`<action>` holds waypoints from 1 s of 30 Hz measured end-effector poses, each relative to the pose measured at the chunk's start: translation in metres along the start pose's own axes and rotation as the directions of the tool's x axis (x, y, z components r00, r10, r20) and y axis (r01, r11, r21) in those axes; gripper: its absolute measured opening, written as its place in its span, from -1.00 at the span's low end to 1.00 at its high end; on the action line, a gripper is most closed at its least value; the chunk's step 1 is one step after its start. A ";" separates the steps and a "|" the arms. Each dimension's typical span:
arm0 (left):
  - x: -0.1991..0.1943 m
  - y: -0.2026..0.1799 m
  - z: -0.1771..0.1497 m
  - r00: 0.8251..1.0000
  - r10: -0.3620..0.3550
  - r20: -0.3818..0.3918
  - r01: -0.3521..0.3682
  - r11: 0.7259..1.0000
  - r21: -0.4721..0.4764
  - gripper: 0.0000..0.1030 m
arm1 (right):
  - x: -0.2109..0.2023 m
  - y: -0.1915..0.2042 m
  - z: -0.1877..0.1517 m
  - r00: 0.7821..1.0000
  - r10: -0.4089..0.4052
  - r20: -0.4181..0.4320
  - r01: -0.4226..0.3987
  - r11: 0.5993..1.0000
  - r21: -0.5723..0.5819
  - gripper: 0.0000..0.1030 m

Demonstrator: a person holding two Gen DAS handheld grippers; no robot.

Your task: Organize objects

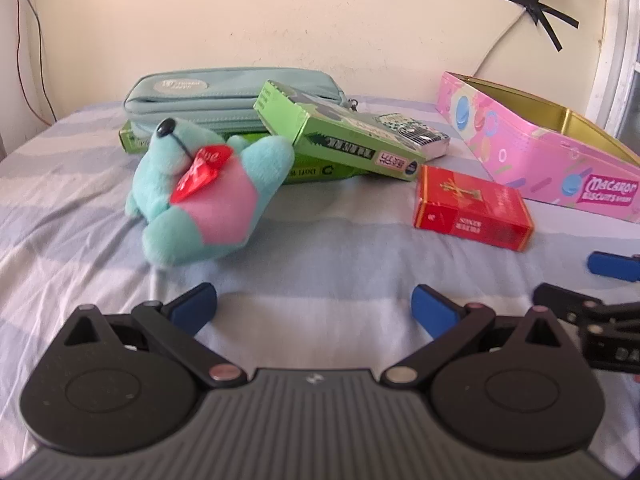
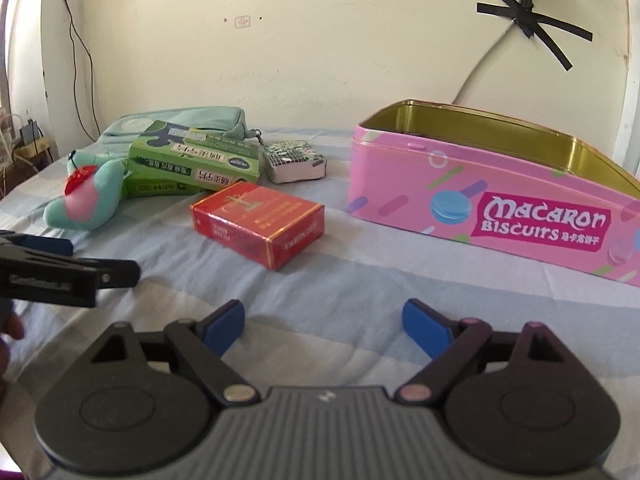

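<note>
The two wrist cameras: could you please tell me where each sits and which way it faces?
Left wrist: behind the open left gripper, facing the plush toy; the right gripper's fingers show at right.
Right wrist: behind the open right gripper, facing the red box and pink biscuit tin; the left gripper shows at left.
Shared: toy, box, tin.

Each hand-held gripper [image 1: 314, 310] [image 2: 323, 326] has blue fingertip pads [image 1: 192, 307], black linkage arms, silvery-pink rivets, and a ribbed grey body; faint lettering, perhaps a logo

Plush bear [image 1: 200, 196] left of packet [image 1: 472, 210], tin [image 1: 532, 152] right
</note>
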State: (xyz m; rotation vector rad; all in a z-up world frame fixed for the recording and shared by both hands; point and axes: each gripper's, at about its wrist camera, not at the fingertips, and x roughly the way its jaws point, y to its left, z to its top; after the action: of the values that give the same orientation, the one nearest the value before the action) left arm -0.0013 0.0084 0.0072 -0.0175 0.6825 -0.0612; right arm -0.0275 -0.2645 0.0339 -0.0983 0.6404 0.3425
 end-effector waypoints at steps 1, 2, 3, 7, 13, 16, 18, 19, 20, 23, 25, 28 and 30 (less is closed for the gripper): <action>-0.003 0.002 -0.001 1.000 -0.013 -0.009 0.013 1.000 -0.015 1.00 | 0.000 0.000 0.000 1.000 0.000 -0.002 0.000 1.000 0.001 0.76; -0.006 0.003 -0.001 0.999 -0.030 -0.017 0.030 0.999 -0.030 1.00 | 0.001 0.000 0.000 1.000 0.000 -0.003 0.000 1.000 0.003 0.77; -0.009 0.005 -0.001 0.998 -0.051 -0.027 0.050 0.998 -0.045 1.00 | 0.001 0.000 0.000 1.000 -0.001 -0.004 0.001 1.000 0.003 0.78; -0.021 0.011 0.000 0.993 -0.113 -0.044 0.108 0.989 -0.101 1.00 | 0.002 0.000 0.000 1.000 -0.008 -0.004 0.008 1.000 0.002 0.81; -0.032 0.016 0.000 0.992 -0.128 -0.013 0.125 0.985 -0.122 1.00 | 0.002 0.000 0.000 1.000 -0.015 -0.007 0.015 1.000 0.002 0.84; -0.033 0.022 0.001 0.990 -0.137 -0.011 0.135 0.981 -0.137 1.00 | 0.002 0.001 0.000 1.000 -0.020 -0.008 0.020 1.000 0.001 0.85; -0.034 0.024 0.000 0.990 -0.142 -0.010 0.139 0.980 -0.146 1.00 | 0.003 0.001 0.000 1.000 -0.022 -0.009 0.022 1.000 0.000 0.86; -0.034 0.025 0.000 0.990 -0.142 -0.010 0.139 0.979 -0.149 1.00 | 0.003 0.001 0.000 1.000 -0.023 -0.009 0.023 1.000 -0.001 0.86; -0.034 0.026 0.000 0.990 -0.143 -0.009 0.140 0.979 -0.151 1.00 | 0.003 0.001 0.000 1.000 -0.023 -0.009 0.023 1.000 -0.001 0.86; -0.033 0.028 -0.001 0.989 -0.146 -0.011 0.143 0.977 -0.156 1.00 | 0.003 0.001 0.000 1.000 -0.026 -0.010 0.026 1.000 -0.001 0.87; -0.034 0.030 -0.001 0.989 -0.149 -0.010 0.146 0.977 -0.158 1.00 | 0.003 0.001 0.000 1.000 -0.026 -0.010 0.026 1.000 -0.001 0.87; -0.032 0.032 0.001 0.989 -0.145 -0.007 0.142 0.977 -0.159 1.00 | 0.003 0.000 0.001 1.000 -0.014 -0.016 0.014 1.000 0.000 0.88; -0.030 0.032 0.002 0.990 -0.143 -0.010 0.140 0.977 -0.161 1.00 | 0.003 -0.001 0.001 1.000 -0.009 -0.018 0.009 1.000 0.000 0.88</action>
State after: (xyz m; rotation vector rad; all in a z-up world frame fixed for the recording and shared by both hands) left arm -0.0220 0.0425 0.0265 -0.2204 0.7059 -0.1436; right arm -0.0242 -0.2642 0.0326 -0.1045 0.6581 0.3336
